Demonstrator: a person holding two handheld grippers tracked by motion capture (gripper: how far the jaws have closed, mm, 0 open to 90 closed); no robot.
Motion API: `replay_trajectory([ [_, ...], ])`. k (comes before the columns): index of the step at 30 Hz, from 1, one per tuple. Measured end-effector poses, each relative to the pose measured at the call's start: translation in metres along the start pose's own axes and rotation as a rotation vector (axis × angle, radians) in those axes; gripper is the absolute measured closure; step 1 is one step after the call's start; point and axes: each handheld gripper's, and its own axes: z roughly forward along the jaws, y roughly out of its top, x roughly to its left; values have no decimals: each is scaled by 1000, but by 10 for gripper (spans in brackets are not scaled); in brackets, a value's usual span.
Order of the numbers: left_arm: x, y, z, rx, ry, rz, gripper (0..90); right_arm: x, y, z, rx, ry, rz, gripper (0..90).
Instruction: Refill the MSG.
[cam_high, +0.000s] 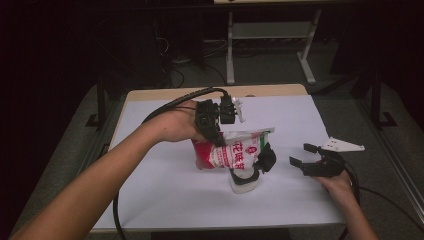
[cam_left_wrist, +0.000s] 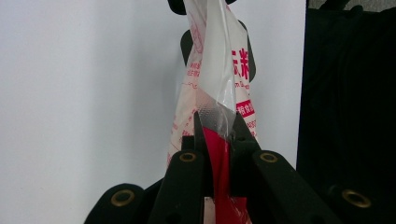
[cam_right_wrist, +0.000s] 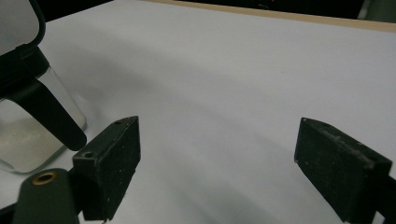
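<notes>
A: Left gripper (cam_high: 216, 131) — jaws clamped on the bag (cam_high: 234, 151). In the left gripper view the two black jaws pinch a fold of clear and red film between them, and the bag (cam_left_wrist: 212, 88) runs away from the jaws toward the top of the frame.

B: Confirmed. Where does the bag sit?

A: High view: held above the white table (cam_high: 165, 195), about mid-table. It is tilted, red-and-white printed side toward the camera, its lower end down over the jar (cam_high: 244, 181). Whether bag and jar touch, I cannot tell.

B: The jar?

A: Standing on the table under the bag's right half. Clear glass with a black lid part and black handle (cam_right_wrist: 51, 119), white contents in the bottom; in the right gripper view it is at the far left edge of the frame.

B: Right gripper (cam_high: 302, 156)?

A: Jaws spread wide, nothing between them. It is low over the table, right of the jar and apart from it, jaws pointing left toward it. The right gripper view shows bare white surface between the two pads (cam_right_wrist: 114, 163).

B: Hands?

A: Left hand (cam_high: 175, 125) wraps the left gripper body, forearm coming in from bottom left. Right hand (cam_high: 340, 185) holds its gripper near the table's right edge.
</notes>
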Motion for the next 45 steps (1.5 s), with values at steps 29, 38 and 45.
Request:
replay_trajectory([
  [29,0,2,-1,35,16,-1,863,0,0,-1,-1,-2,0,140],
  [38,0,3,-2,41,16,-3,864,0,0,-1,-1,-2,1,140],
  [45,-1,6,-3,42,22,-1,864,0,1,-1,-5,-2,0,140],
])
